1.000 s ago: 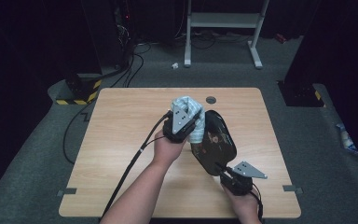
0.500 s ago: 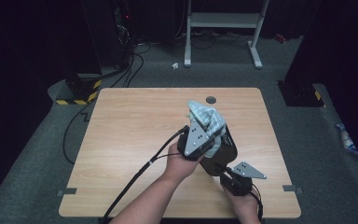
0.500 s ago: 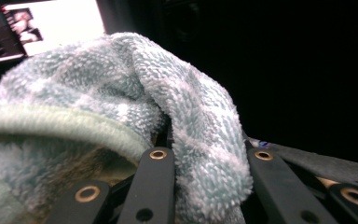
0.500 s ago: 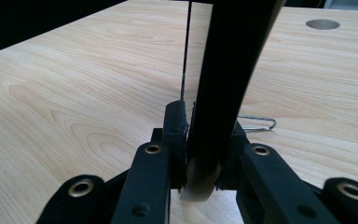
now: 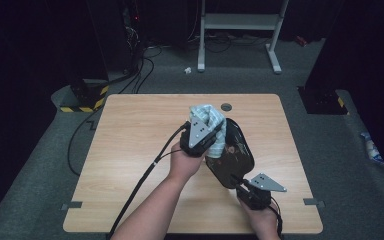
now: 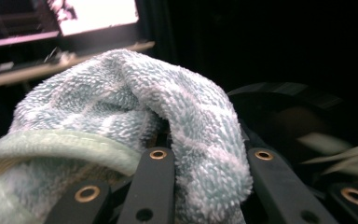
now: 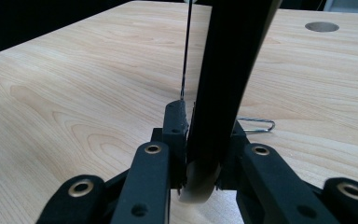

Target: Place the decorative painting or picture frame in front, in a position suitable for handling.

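The left tool (image 5: pixel 211 131) is clamped on a pale towel (image 6: pixel 135 116), pressing it against a dark pan (image 5: pixel 232 155). The right tool (image 7: pixel 200 154) pinches the pan's handle (image 7: pixel 228 70) above the desk (image 5: pixel 130 135). It looks like wiping; next probably calls for steady rubbing strokes.

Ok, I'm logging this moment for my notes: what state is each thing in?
towel: bunched, clamped in left gripper, against the pan
pan: dark, tilted, handle clamped in right gripper
table: wooden, round hole near its far edge
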Motion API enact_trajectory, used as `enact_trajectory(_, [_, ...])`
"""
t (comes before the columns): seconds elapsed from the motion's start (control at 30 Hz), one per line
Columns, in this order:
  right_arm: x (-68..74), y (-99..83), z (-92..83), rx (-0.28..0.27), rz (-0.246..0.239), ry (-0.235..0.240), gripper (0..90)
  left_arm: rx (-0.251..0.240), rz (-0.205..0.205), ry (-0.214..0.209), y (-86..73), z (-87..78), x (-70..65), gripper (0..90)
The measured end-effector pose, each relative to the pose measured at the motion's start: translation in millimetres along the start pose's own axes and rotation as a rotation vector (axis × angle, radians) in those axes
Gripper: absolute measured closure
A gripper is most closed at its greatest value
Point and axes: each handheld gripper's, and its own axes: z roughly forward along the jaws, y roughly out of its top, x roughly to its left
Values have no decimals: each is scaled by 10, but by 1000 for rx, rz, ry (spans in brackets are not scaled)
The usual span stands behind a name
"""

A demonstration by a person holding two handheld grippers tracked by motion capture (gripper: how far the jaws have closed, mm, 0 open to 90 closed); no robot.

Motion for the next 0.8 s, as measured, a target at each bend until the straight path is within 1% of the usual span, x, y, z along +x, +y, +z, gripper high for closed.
enact_trajectory(0.1, [0,2,-1,0,1,0,783,35,-21,18,-124,46,89,787])
enact_trajectory(0.23, [2,1,-1,-1,-1,0,783,60,-28,27,-258,75,124,788])
enact_trajectory(0.33, [9,-1,-1,2,-5,-3,783,55,-36,18,-255,51,95,788])
enact_trajectory(0.43, [12,-1,-1,3,-10,-5,782,42,-8,-8,-209,-4,-18,787])
enact_trajectory(0.57, [16,1,2,4,-11,-7,782,16,31,-66,-166,-95,-247,787])
enact_trajectory(0.67, [15,2,2,4,-12,-7,783,-8,48,-114,-140,-159,-431,787])
enact_trajectory(0.73, [16,1,1,5,-11,-8,783,-25,66,-137,-123,-196,-528,787])
enact_trajectory(0.8, [14,1,1,4,-11,-7,783,-39,63,-161,-102,-219,-593,787])
